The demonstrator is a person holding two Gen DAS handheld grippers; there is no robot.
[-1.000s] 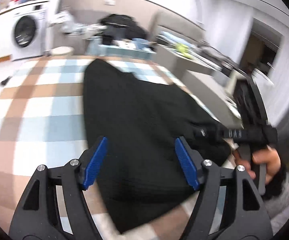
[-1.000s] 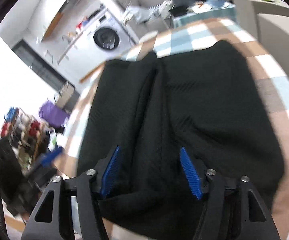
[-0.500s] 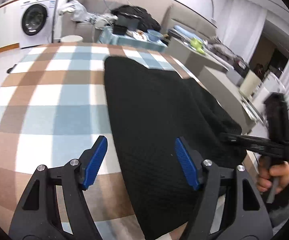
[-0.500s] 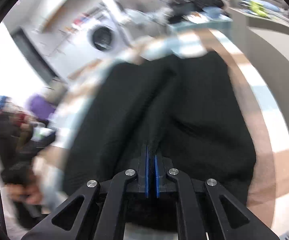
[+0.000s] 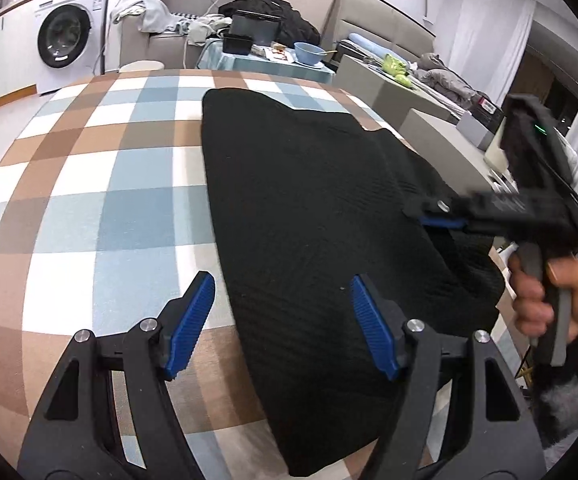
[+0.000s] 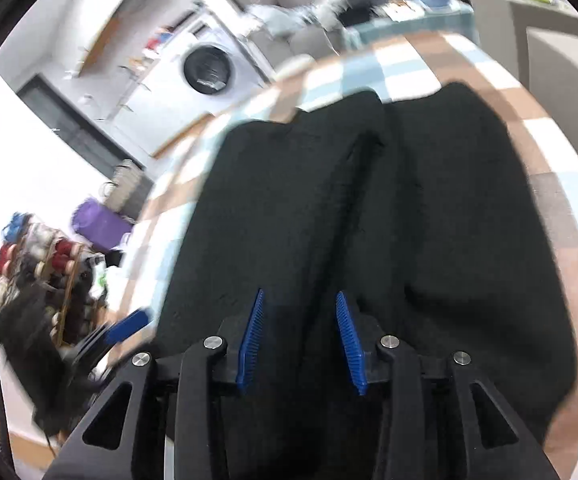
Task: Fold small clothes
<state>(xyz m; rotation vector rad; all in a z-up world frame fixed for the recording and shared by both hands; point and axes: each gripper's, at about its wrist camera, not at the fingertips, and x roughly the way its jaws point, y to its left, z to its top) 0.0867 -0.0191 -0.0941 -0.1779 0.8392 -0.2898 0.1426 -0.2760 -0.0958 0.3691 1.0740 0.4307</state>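
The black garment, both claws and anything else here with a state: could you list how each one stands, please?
black garment: lying on the checked cloth, partly folded, a ridge along its middle.
left claw: open, over the garment's near edge, holding nothing.
right claw: jaws opening, pads off the fabric.
washing machine: door shut.

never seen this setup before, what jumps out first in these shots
A big black garment lies spread over the right half of a checked tablecloth in brown, blue and white. The left gripper hangs open above the garment's near edge, while the right gripper, held by a hand at the far right, is opening over a ridge of the cloth. A washing machine stands behind at the left.
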